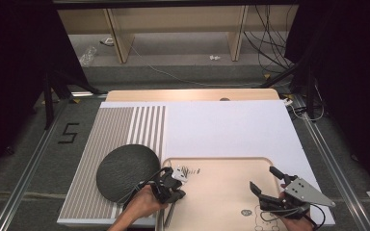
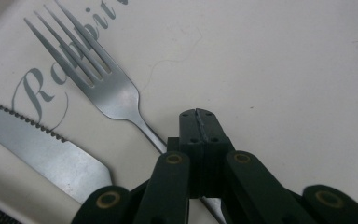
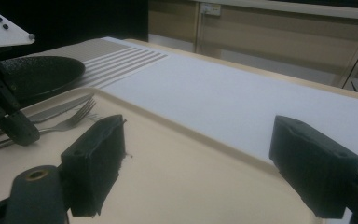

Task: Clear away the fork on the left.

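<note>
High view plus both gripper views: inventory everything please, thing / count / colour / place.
tray: 1, beige, near middle of the table, printed lettering on it
fork: 1, silver, on the tray's left part, handle passing under the left gripper's shut fingers
knife: 1, silver, serrated, on the tray beside the fork
plate: 1, dark grey, round, on the striped mat left of the tray
striped mat: 1, grey and white, left side
white sheet: 1, white, under tray and mat
left gripper: 1, black, over the cutlery, fingers together
right gripper: 1, black, above the tray's right part, fingers apart, nothing between
</note>
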Tool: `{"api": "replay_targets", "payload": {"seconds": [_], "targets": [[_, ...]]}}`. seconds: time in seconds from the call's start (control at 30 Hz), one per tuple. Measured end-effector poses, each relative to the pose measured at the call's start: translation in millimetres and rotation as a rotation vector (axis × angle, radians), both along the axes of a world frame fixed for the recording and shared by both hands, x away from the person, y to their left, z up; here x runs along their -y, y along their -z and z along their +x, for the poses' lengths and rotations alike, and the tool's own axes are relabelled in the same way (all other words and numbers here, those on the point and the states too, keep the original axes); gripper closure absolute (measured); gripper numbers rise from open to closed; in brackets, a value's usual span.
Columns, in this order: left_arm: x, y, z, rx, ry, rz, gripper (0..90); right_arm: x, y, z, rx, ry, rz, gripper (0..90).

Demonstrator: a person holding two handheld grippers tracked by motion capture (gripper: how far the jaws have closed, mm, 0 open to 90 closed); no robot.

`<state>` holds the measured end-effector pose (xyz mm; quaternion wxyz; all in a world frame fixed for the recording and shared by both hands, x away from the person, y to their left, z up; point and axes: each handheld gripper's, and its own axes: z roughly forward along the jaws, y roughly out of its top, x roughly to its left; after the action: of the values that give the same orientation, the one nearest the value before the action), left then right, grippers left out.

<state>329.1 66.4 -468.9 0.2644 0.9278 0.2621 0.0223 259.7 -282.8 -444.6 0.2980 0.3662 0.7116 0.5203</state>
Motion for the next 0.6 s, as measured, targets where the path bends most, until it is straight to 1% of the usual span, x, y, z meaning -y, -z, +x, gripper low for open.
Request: {"api": "replay_targets", "payload": {"seconds": [0.17, 0.6], "targets": [[-2.1, -0.6, 1.0, 0.006, -0.007, 0.015, 89.5, 0.4, -0.2, -0.2, 0.001, -0.002, -0.002, 19.1], [-8.7, -0.9, 4.7, -0.002, -0.023, 0.019, 89.5, -0.3, -0.1, -0.1, 0.0, -0.002, -0.003, 19.1]]}}
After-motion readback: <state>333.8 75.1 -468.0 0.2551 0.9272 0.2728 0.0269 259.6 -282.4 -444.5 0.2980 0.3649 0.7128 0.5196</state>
